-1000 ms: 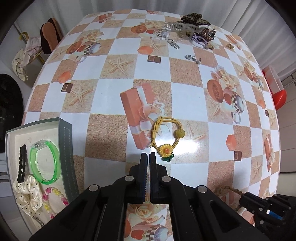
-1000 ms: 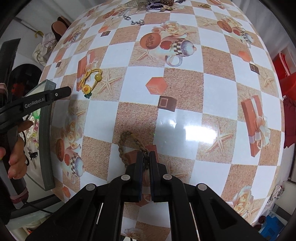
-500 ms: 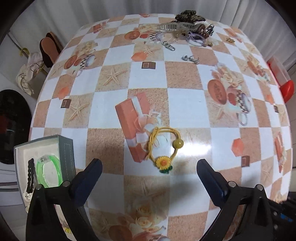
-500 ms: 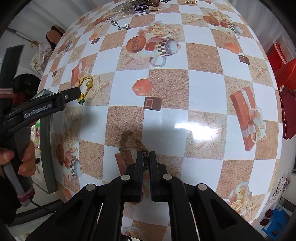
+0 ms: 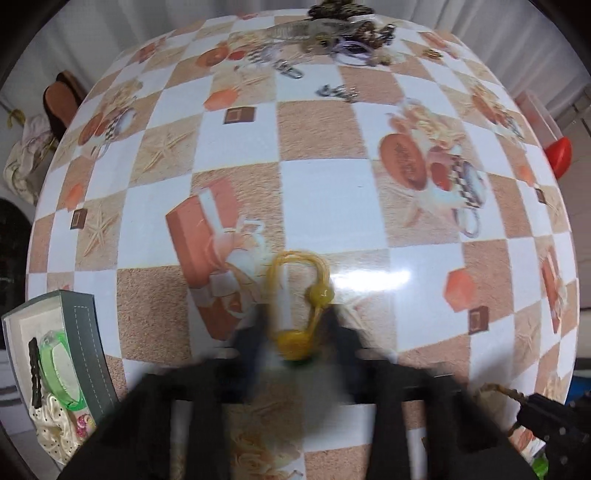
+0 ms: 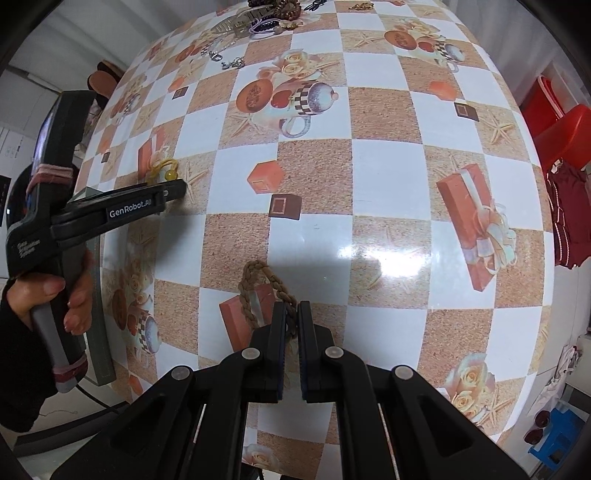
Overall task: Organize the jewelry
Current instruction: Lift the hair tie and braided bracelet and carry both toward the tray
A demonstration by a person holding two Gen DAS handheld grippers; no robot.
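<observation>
A yellow hair tie with a sunflower and a bead point(image 5: 295, 314) lies on the table; it also shows in the right wrist view point(image 6: 166, 170). My left gripper point(image 5: 293, 332) is blurred, its fingers point(image 5: 251, 336) on either side of the flower end with a gap still showing; it appears from the side in the right wrist view point(image 6: 177, 188). My right gripper point(image 6: 291, 314) is shut on a brown braided bracelet point(image 6: 258, 284) that rests on the table. The grey jewelry box point(image 5: 85, 350) holds a green bangle point(image 5: 59, 365), a black clip and a cream scrunchie.
A pile of hair clips, chains and rings point(image 5: 332, 33) lies at the table's far edge, also in the right wrist view point(image 6: 258, 18). Red plastic stools point(image 6: 554, 122) stand to the right of the table. The box sits at the table's left edge.
My left gripper opened wide, moved forward over the yellow hair tie and its fingers are now closing in around the flower. The right gripper stayed shut on the braided bracelet.
</observation>
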